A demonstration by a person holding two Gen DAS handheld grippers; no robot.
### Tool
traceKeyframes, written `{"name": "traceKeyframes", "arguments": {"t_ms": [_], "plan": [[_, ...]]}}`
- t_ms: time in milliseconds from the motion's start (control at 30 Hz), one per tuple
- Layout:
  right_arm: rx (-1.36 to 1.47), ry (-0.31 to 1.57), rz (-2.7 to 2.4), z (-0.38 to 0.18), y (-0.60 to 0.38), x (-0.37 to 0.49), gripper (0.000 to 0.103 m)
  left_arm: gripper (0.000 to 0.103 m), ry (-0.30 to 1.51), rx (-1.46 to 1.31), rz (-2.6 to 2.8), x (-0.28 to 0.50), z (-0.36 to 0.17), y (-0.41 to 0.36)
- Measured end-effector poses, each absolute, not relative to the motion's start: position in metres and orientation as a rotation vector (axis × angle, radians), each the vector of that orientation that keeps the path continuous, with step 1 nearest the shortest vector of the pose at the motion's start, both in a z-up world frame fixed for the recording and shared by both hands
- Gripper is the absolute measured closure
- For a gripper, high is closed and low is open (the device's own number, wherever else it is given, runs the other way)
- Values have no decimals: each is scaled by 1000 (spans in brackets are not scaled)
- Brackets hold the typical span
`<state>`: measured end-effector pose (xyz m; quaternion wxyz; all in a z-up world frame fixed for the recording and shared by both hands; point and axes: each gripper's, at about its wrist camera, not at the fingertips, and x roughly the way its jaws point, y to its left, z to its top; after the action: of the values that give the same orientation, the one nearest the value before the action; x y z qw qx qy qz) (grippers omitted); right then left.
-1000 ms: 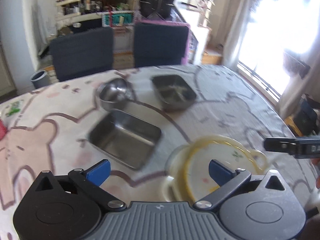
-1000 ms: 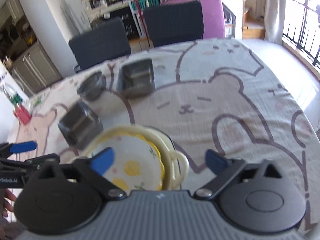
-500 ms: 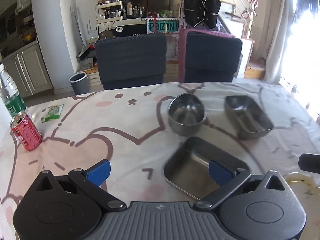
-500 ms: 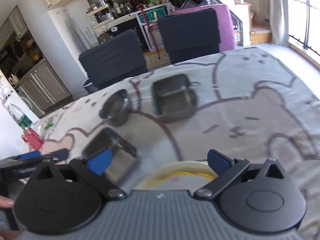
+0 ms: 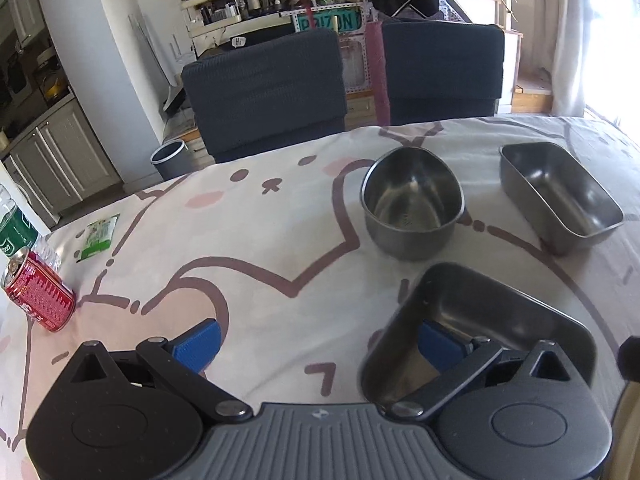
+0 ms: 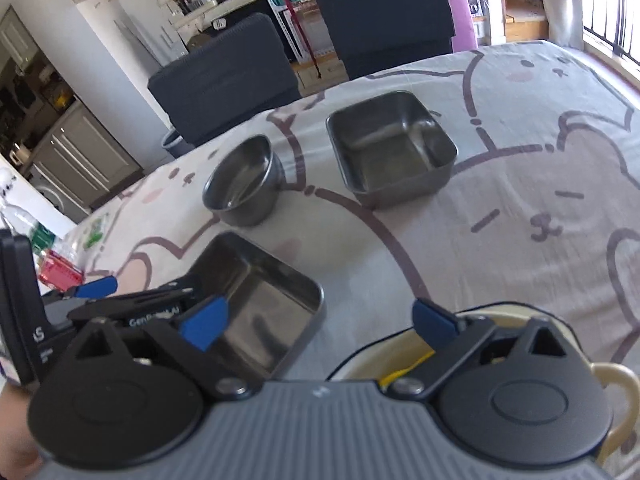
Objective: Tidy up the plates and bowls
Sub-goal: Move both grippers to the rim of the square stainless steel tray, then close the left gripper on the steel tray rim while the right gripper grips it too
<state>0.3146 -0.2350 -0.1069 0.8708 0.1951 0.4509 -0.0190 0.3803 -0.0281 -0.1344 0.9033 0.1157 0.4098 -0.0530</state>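
Pretty lived-in room. The table is wearing a pale cloth with cartoon animal faces drawn in brownish lines, and two dark upholstered chairs are sitting pushed in at the far edge, straight ahead of the jaws. Behind them, cluttered shelves are holding bottles and jars against a white wall. Off to the left, grey-beige cabinets are lining the kitchen side, with a small grey bin standing on the floor. Strong daylight is pouring in from a window on the right.
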Motion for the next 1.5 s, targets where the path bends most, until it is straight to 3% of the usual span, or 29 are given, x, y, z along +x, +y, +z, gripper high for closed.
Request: {"name": "traceKeyframes", "arguments": {"t_ms": [67, 100, 400, 633, 767, 867, 933, 1000, 1067, 1133, 1200, 1233, 1500], "plan": [[417, 976, -24, -111, -233, 319, 43, 2, 836, 229, -108, 382, -134, -26], [419, 1001, -15, -115, -231, 321, 47, 2, 832, 219, -108, 383, -133, -26], [380, 1112, 115, -130, -202, 327, 55, 6, 866, 217, -95, 391, -144, -26], [362, 1142, 78, -138, -199, 332, 77, 7, 869, 220, -89, 387, -143, -15], [321, 1107, 52, -137, -206, 337, 78, 8, 895, 196, -116, 385, -141, -3], [320, 1088, 40, -138, -211, 342, 79, 17, 916, 168, -154, 382, -139, 4], [295, 1071, 34, -137, -211, 345, 83, 29, 925, 149, -185, 380, -138, 4], [278, 1062, 37, -137, -210, 348, 86, 47, 939, 126, -216, 378, -136, 4], [268, 1063, 45, -138, -208, 353, 96, 59, 950, 115, -239, 377, -134, 2], [236, 1057, 48, -138, -203, 355, 97, 71, 964, 88, -263, 376, -134, 2], [207, 1052, 52, -138, -200, 356, 97, 95, 980, 57, -284, 375, -133, 2], [208, 1052, 55, -138, -200, 357, 97, 99, 985, 59, -288, 374, -133, 1], [210, 1050, 132, -129, -188, 348, 96, 100, 956, 22, -278, 353, -110, 28]]}}
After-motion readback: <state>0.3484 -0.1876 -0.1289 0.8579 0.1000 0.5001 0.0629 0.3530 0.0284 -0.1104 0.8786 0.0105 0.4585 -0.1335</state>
